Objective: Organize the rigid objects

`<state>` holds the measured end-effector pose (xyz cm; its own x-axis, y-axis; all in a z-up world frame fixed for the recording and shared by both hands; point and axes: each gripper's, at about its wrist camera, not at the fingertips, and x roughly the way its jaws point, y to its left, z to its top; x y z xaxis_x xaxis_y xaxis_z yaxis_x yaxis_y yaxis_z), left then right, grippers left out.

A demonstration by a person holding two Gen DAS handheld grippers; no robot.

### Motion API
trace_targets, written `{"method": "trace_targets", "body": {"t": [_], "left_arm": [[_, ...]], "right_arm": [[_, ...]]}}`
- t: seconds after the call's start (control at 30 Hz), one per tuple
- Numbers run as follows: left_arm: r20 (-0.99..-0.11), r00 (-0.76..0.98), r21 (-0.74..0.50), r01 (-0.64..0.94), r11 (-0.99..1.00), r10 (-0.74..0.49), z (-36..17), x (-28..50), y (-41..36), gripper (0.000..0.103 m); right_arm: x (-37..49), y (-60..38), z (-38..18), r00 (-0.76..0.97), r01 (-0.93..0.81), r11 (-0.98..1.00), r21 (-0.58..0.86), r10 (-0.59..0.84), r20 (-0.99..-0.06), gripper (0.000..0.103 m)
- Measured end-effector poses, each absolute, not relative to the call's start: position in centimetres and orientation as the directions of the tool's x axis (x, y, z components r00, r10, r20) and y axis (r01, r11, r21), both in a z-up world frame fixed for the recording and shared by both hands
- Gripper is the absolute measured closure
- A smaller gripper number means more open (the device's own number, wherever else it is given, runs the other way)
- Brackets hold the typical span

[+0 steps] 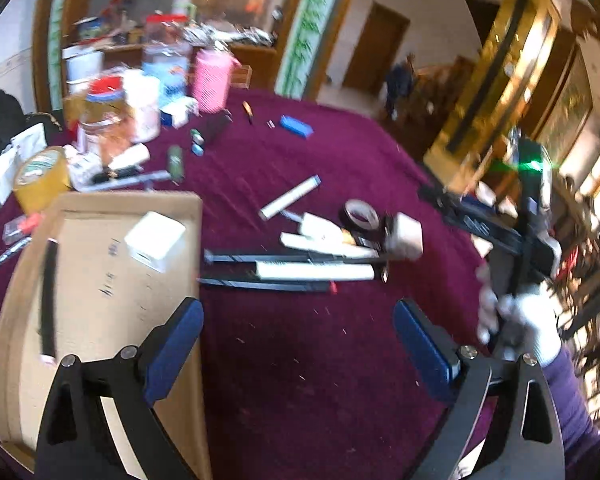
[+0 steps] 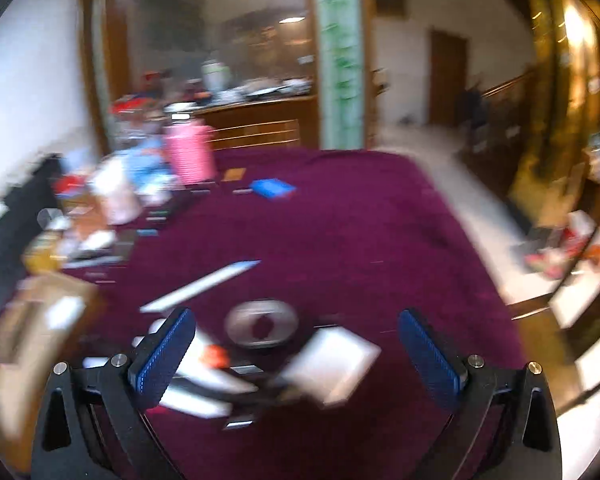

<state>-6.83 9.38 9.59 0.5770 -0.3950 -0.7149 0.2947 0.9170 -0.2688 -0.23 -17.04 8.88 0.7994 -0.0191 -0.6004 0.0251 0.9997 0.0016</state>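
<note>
1. We judge the task partly done: the shallow cardboard tray (image 1: 100, 216) holds a white rectangular box (image 1: 155, 240) and a black strip (image 1: 48, 296).
2. Most rigid objects lie loose on the maroon velvety tablecloth (image 1: 320, 360): a white cylindrical tube (image 1: 290, 197), a dark tape roll (image 1: 360, 216), a white block (image 1: 406, 236), and long black and white bars (image 1: 292, 270).
3. We see the left gripper (image 1: 298, 344) spread and empty, just beside the tray.
4. The right gripper (image 2: 296, 356), likewise spread, hovers over the blurred pile, pinching nothing.
</note>
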Motion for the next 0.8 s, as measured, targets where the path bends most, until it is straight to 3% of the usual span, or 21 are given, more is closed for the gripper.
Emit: {"method": "trace_targets", "body": {"t": [0.17,0.23,0.3,0.63,0.8], "left_arm": [[-0.768,0.526,-0.254,0.275,0.927,-0.366,7.6,-6.0,7.4,0.007],[-0.785,0.516,-0.235,0.265,0.935,-0.343,6.7,-5.2,6.4,0.007],[-0.798,0.506,-0.219,0.261,0.94,-0.327,6.0,-4.6,5.4,0.007],[-0.794,0.552,-0.124,0.264,0.957,-0.255,4.6,-1.4,2.2,0.008],[-0.819,0.501,-0.163,0.265,0.95,-0.28,3.3,0.6,2.5,0.009]], "right_arm": [[1.4,-23.3,5.1,0.781,0.145,0.978,0.149,-0.02,-0.625,0.002],[1.9,-24.8,4.1,0.748,0.184,0.965,0.184,-0.016,-0.663,0.008],[1.6,-26.1,4.8,0.767,0.184,0.949,0.255,0.024,-0.641,0.008],[1.0,-24.7,5.2,0.787,0.138,0.963,0.231,0.034,-0.615,0.008],[1.2,-24.4,4.9,0.78,0.137,0.966,0.221,0.033,-0.625,0.008]]}}
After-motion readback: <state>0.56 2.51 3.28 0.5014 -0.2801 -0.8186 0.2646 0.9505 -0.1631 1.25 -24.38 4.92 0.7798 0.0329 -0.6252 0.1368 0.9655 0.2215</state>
